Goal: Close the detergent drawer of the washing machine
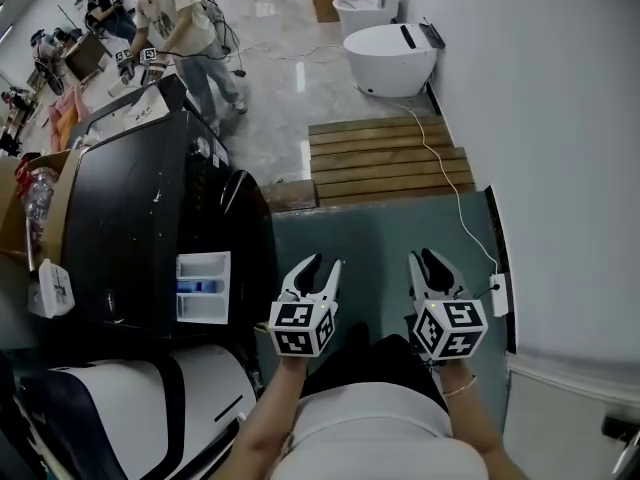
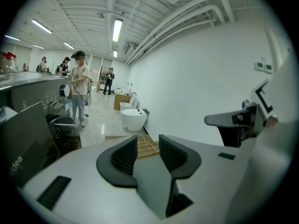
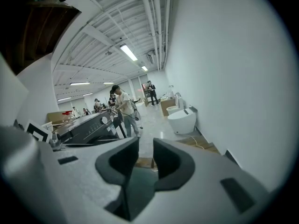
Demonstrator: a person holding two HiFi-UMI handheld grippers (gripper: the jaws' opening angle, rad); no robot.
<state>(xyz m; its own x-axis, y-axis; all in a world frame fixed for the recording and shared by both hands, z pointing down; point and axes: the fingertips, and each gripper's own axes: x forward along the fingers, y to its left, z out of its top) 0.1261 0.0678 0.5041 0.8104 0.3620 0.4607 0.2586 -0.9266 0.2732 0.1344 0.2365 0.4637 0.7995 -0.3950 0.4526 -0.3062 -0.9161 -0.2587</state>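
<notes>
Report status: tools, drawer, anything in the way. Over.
Left tool and right tool open, both empty. Detergent drawer pulled out, untouched, left of the left tool. Nothing seen between them.

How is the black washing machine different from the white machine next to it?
The black washing machine has its detergent drawer pulled out; the white machine shows no open drawer. The black one is dark on top; the white one is white with dark bands. Both stand side by side on the left.

White detergent drawer (image 1: 203, 268) with blue inside; black washing machine (image 1: 130, 228).
</notes>
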